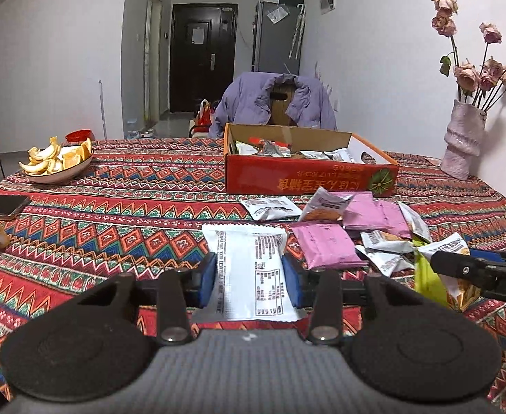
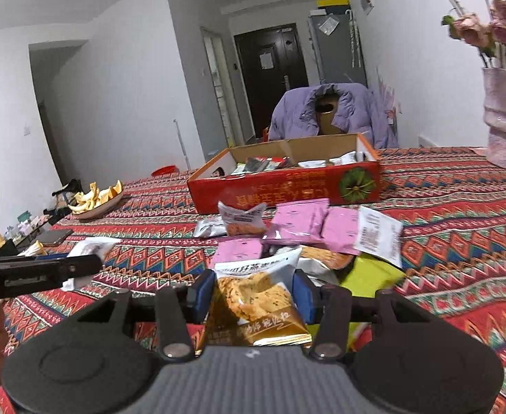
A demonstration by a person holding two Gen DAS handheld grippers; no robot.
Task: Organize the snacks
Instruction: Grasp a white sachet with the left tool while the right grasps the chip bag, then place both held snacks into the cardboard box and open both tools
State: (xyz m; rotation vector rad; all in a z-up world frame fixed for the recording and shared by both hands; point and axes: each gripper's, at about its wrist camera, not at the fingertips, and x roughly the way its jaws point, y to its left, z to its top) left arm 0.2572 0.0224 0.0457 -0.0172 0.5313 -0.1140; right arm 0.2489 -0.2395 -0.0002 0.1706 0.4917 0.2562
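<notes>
My left gripper (image 1: 249, 276) is shut on a white snack packet (image 1: 253, 269), held over the patterned tablecloth. My right gripper (image 2: 253, 296) is shut on a gold and white cracker packet (image 2: 256, 303). A heap of loose packets, pink (image 1: 325, 245) (image 2: 298, 224), white and green, lies in front of a red cardboard box (image 1: 308, 176) (image 2: 287, 186) that holds several packets. The right gripper's body shows at the right edge of the left wrist view (image 1: 480, 272); the left gripper's body shows at the left of the right wrist view (image 2: 35, 272).
A plate of orange peels (image 1: 56, 162) (image 2: 96, 200) and a phone (image 1: 6, 205) sit at the left of the table. A pink vase of dried roses (image 1: 463, 138) (image 2: 505, 117) stands at the far right. A chair with a purple jacket (image 1: 273, 103) is behind the box.
</notes>
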